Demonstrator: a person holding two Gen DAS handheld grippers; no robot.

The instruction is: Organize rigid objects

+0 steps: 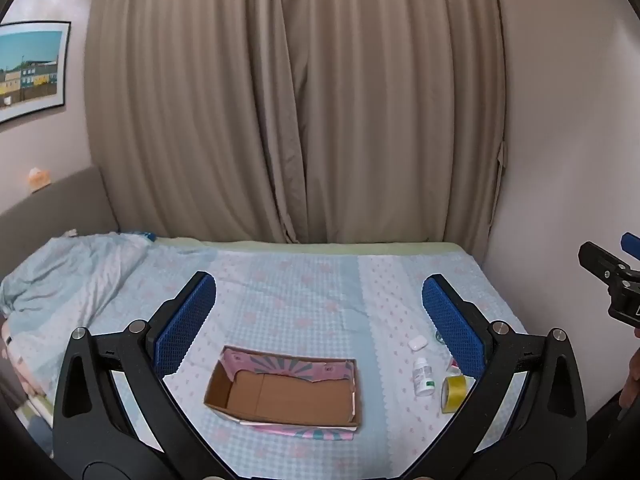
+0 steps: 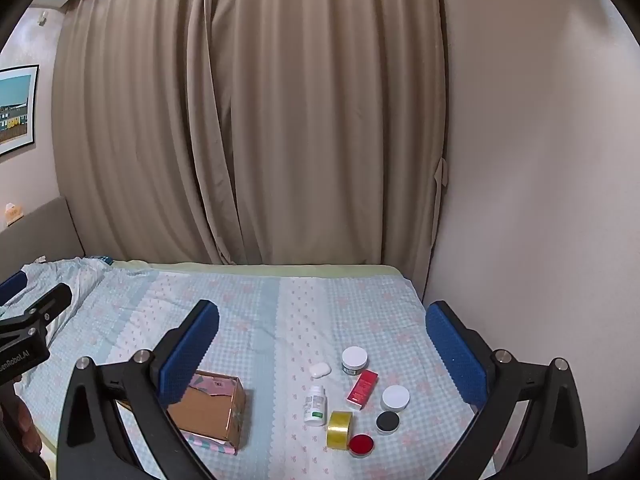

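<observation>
An open, empty cardboard box (image 1: 288, 396) lies on the bed, seen also in the right wrist view (image 2: 212, 408). To its right lie a white pill bottle (image 2: 315, 405), a yellow tape roll (image 2: 339, 429), a white earbud case (image 2: 320, 369), a red carton (image 2: 362, 389), a white-lidded jar (image 2: 354, 360), a white round lid (image 2: 395, 397), a black disc (image 2: 387, 421) and a red disc (image 2: 361, 445). My left gripper (image 1: 320, 320) is open and empty above the box. My right gripper (image 2: 322, 340) is open and empty above the small objects.
The bed (image 1: 304, 280) has a light blue checked sheet and a rumpled quilt (image 1: 68, 272) at the left. Beige curtains (image 1: 292, 100) hang behind it. A wall (image 2: 540, 160) bounds the bed's right side.
</observation>
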